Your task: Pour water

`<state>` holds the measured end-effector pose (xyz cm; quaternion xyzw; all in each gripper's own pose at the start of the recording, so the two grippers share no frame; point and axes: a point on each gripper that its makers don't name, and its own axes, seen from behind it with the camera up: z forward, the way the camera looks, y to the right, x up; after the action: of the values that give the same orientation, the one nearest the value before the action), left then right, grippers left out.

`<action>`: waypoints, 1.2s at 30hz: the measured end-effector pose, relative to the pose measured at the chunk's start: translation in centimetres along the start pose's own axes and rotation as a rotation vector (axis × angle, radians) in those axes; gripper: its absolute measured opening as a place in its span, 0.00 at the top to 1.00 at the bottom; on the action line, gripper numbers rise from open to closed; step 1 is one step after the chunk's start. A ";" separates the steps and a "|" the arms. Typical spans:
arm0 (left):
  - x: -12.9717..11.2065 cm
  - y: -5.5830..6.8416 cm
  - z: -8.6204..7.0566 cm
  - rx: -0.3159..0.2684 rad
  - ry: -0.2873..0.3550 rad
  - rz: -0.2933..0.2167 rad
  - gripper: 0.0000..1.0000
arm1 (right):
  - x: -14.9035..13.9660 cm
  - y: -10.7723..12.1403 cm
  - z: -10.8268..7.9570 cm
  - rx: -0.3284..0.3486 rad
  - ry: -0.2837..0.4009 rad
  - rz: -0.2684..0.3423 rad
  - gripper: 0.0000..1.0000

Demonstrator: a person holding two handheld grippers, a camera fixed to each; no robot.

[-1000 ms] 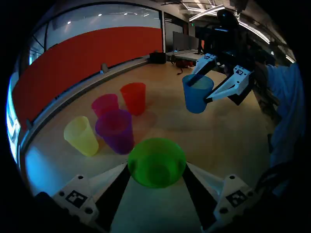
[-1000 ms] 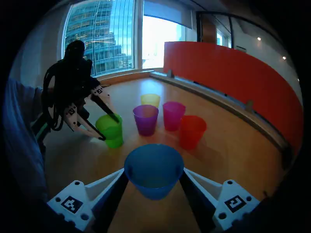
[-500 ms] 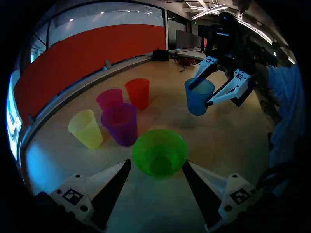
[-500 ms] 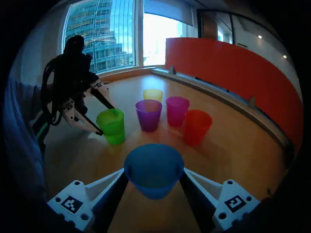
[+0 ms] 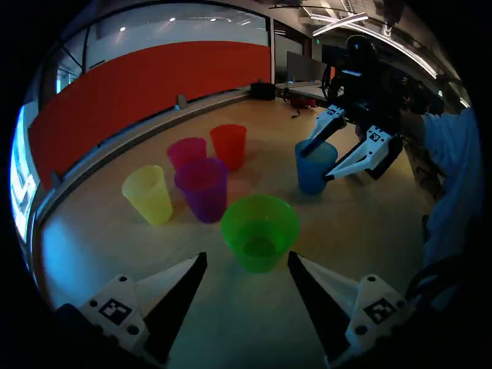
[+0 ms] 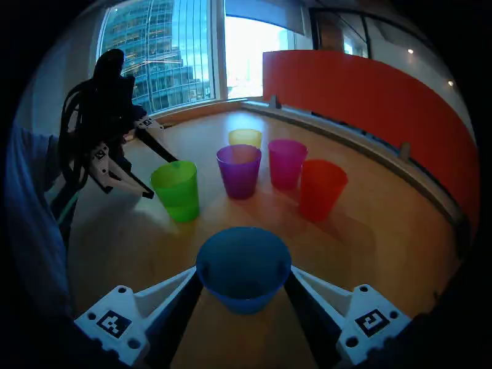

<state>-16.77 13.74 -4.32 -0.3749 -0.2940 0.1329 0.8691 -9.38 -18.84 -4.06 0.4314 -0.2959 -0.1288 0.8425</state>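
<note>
I'm squeezing the upright blue cup [image 6: 244, 289] in my right gripper [image 6: 243, 270], and the green cup [image 6: 176, 190], probably my pour target, is standing ahead-left on the table [image 6: 381, 246], just past my left gripper's [image 5: 246, 254] spread jaws.

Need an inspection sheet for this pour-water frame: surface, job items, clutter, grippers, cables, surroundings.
Surface: wooden table, no spill seen.
Job's things: green cup upright on the table; blue cup upright; water level in either not discernible.
Clutter: yellow cup, purple cup, pink cup and red cup upright in a cluster beside the green cup; dark objects at the far edge, too small to identify.
Grippers: left hand-held gripper open, fingers flanking the green cup; right hand-held gripper shut on the blue cup.
Cables: dark cables loop at the left hand-held gripper's body.
Surroundings: red wall panel, windows, a person's sleeve.
</note>
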 end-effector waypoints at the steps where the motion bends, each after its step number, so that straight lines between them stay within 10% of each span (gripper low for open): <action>1: 0.0 0.0 -0.1 0.002 0.002 0.001 0.02 | 0.0 0.1 0.0 -0.001 0.000 0.002 0.09; 18: -0.1 0.4 -1.1 0.014 0.011 0.014 0.02 | -0.8 0.4 -0.8 -0.022 -0.010 0.028 0.00; 36: -0.6 -0.8 -4.3 0.133 0.083 -0.061 0.02 | -2.9 1.5 -5.9 -0.118 0.022 0.077 0.00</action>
<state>-14.62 10.43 -6.30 -0.3125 -0.2594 0.1098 0.9072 -8.18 -12.74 -6.69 0.3709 -0.2948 -0.1086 0.8739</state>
